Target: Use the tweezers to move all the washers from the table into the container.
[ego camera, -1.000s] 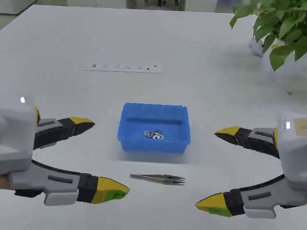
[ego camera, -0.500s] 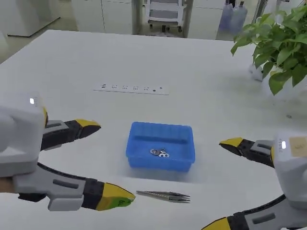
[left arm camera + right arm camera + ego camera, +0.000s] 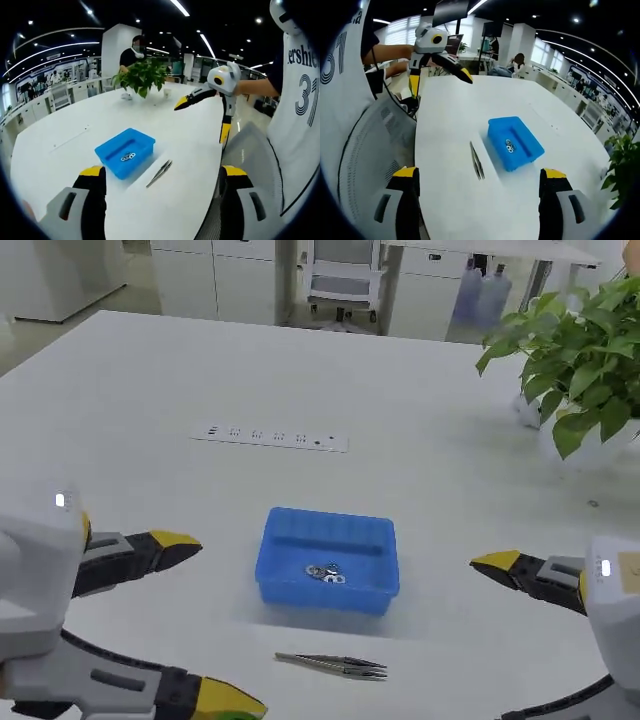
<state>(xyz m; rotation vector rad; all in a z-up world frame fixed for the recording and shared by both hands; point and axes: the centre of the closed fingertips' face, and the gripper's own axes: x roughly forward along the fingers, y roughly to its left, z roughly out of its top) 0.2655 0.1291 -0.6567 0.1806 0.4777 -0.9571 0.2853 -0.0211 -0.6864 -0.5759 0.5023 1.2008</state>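
A blue container [image 3: 328, 585] sits mid-table with several washers [image 3: 325, 572] inside it. Metal tweezers [image 3: 335, 665] lie flat on the table just in front of it, untouched. My left gripper [image 3: 215, 625] hovers open to the left of the container, nothing between its jaws. My right gripper [image 3: 490, 640] hovers open to the right, also holding nothing. In the left gripper view, the container [image 3: 125, 151], the tweezers [image 3: 160, 173] and the right gripper [image 3: 200, 123] lie ahead. From the right gripper view I see the container [image 3: 516, 142], the tweezers [image 3: 476, 160] and the left gripper [image 3: 440, 85].
A white power strip [image 3: 270, 437] lies beyond the container. A potted plant [image 3: 575, 350] stands at the table's far right corner. A person [image 3: 132, 50] stands behind the plant. The white table [image 3: 150, 390] spreads wide around the container.
The head camera has tilted up, so more of the room shows. Both grippers stay open and sit lower in the picture. Container and tweezers have not moved on the table.
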